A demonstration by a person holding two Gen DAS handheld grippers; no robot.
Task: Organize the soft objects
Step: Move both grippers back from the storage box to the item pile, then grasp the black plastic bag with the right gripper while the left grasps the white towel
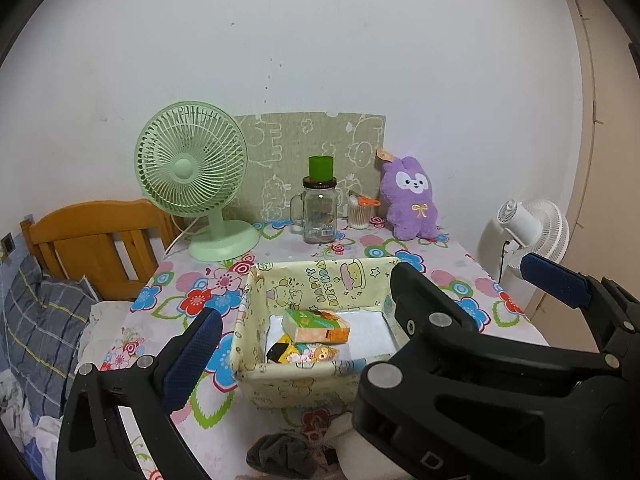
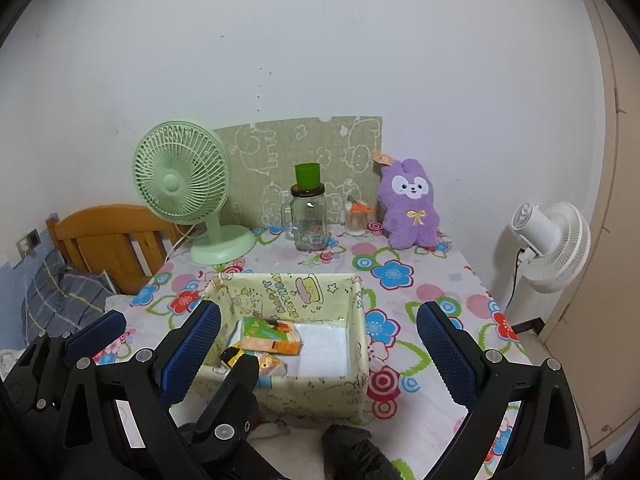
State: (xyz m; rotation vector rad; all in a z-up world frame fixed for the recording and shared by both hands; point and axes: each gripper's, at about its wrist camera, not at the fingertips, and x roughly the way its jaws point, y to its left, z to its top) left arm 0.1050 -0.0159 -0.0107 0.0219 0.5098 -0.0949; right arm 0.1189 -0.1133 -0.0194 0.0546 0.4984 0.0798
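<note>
A pale yellow cartoon-print fabric box (image 1: 320,280) (image 2: 288,286) stands mid-table. Inside lie a green and orange tissue pack (image 1: 316,324) (image 2: 272,334) and a smaller cartoon packet (image 1: 304,354). A purple plush bunny (image 1: 412,200) (image 2: 408,208) sits upright at the table's back right. A dark grey soft item (image 1: 280,456) (image 2: 356,452) lies at the near edge. My left gripper (image 1: 316,356) is open in front of the box. My right gripper (image 2: 318,354) is open too, with the box between its fingers. The two grippers overlap side by side, and both hold nothing.
At the back of the floral tablecloth (image 2: 432,292) are a green desk fan (image 1: 192,172), a glass jar (image 1: 320,212) topped by a green cup, and a cotton-swab jar (image 1: 358,212). A white fan (image 2: 552,244) stands right of the table, a wooden headboard (image 1: 92,240) and bedding left.
</note>
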